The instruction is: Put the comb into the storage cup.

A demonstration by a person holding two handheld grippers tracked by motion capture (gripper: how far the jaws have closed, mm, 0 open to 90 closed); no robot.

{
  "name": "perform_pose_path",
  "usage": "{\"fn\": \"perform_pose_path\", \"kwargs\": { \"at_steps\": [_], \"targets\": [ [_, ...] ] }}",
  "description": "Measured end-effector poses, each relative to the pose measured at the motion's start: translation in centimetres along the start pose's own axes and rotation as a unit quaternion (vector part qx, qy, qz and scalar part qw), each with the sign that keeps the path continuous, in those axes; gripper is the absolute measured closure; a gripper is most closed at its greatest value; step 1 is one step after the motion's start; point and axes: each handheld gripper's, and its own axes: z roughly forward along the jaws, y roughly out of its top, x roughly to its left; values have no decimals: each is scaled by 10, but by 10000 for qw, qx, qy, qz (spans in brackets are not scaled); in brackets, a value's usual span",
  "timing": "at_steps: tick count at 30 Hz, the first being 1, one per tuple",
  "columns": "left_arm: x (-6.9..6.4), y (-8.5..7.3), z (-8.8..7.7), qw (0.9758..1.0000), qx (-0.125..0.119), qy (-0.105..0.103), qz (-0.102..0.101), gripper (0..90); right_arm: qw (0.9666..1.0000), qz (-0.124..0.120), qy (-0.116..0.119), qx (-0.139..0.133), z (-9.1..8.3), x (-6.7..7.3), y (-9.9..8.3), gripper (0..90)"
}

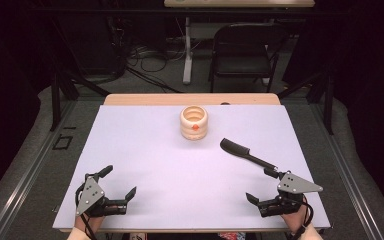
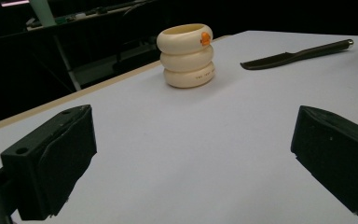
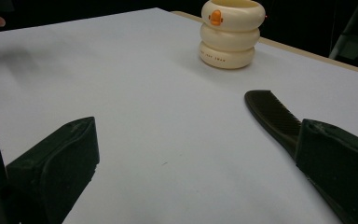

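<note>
The comb [image 1: 246, 153] is black and long, with fine teeth on the wider far end and a thin handle. It lies flat on the right side of the white table [image 1: 145, 165], slanted, the handle end just beside the right gripper [image 1: 261, 186]. The cream holder [image 1: 194, 122], like three stacked rings with an orange spot, stands far, in the middle. Both grippers rest low at the near edge, the left gripper [image 1: 120, 181] also with jaws wide apart, nothing between. One comb, one holder, two grippers.
</note>
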Motion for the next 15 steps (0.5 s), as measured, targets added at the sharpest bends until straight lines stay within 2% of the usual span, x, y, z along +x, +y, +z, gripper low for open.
{"fn": "perform_pose_path", "kwargs": {
  "at_steps": [6, 15],
  "targets": [
    [0, 0, 0, 10000, 12, -4, -5, 1, 10000, -20, -8, 84, 1, 0, 0, 0],
    [0, -1, 1, 10000, 23, -22, -38, 1, 9992, 35, -185, 339, 5, -7, -3, 0]
  ]
}}
